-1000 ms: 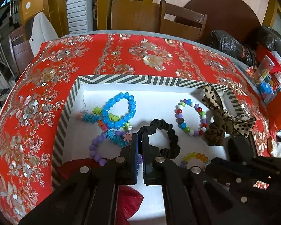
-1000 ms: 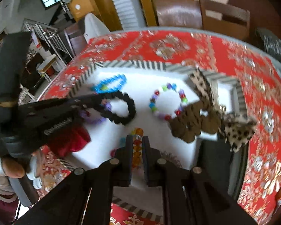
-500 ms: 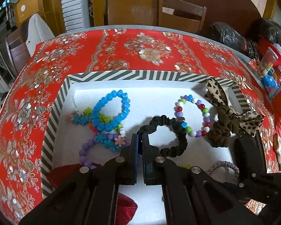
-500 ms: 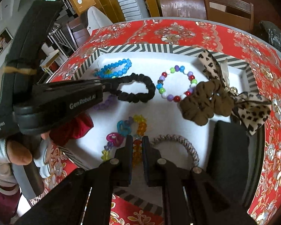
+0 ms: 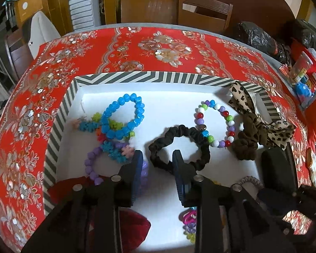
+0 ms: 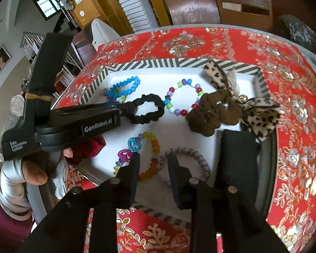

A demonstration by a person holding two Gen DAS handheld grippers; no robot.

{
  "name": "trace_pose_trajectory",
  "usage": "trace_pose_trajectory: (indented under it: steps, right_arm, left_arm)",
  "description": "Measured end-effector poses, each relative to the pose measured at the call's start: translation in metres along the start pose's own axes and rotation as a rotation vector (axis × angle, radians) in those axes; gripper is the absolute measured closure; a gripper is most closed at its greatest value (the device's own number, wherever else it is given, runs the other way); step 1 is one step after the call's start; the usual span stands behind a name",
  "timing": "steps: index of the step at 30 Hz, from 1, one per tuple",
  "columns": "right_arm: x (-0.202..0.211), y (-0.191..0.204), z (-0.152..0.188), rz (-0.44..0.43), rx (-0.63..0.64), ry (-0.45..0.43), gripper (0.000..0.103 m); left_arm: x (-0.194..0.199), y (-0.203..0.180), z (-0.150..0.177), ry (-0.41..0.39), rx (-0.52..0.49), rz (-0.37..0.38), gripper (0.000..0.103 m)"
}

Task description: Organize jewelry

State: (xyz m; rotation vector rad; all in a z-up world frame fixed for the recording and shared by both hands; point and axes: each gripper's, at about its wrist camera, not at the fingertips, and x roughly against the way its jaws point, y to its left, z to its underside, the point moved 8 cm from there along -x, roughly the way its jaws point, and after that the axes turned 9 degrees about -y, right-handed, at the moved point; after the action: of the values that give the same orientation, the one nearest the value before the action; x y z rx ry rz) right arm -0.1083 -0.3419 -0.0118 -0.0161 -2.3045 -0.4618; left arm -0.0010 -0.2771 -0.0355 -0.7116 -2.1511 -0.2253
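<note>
Both grippers, clamped shut a second ago, are opening: the left gripper (image 5: 155,158) has let the black fabric scrunchie (image 5: 179,147) drop flat on the tray floor, one side of its loop seemingly between the parted jaws, and the right gripper (image 6: 152,162) spreads empty over the orange bead bracelet (image 6: 151,160). Release is in hand; next comes choosing another piece. In the white striped-rim tray (image 5: 137,78), a blue bead bracelet (image 5: 122,116) sits at ten o'clock, a multicoloured bead bracelet (image 5: 217,124) at two, a brown leopard-bow scrunchie (image 5: 250,139) at three

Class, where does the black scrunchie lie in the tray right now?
The black scrunchie lies mid-tray on the white floor, between the blue bead bracelet on its left and the multicolour bead bracelet on its right.
</note>
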Motion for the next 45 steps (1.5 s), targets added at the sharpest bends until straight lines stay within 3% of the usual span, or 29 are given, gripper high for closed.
trace_pose_trajectory:
  steps: [7,13,26,45]
  right_arm:
    - [0.013,-0.009,-0.002,0.064,0.006,-0.06,0.065]
    - [0.023,-0.013,-0.001,0.116,0.02,-0.095,0.065]
    - [0.034,-0.015,0.008,0.144,0.003,-0.107,0.057]
    - [0.058,-0.019,0.009,0.202,0.01,-0.157,0.053]
  left_arm:
    - [0.019,0.003,0.009,-0.041,0.004,-0.044,0.076]
    - [0.04,0.004,0.013,-0.081,0.028,-0.055,0.076]
    - [0.073,-0.007,0.032,-0.145,0.013,-0.075,0.076]
    - [0.108,-0.018,0.037,-0.237,-0.002,-0.145,0.076]
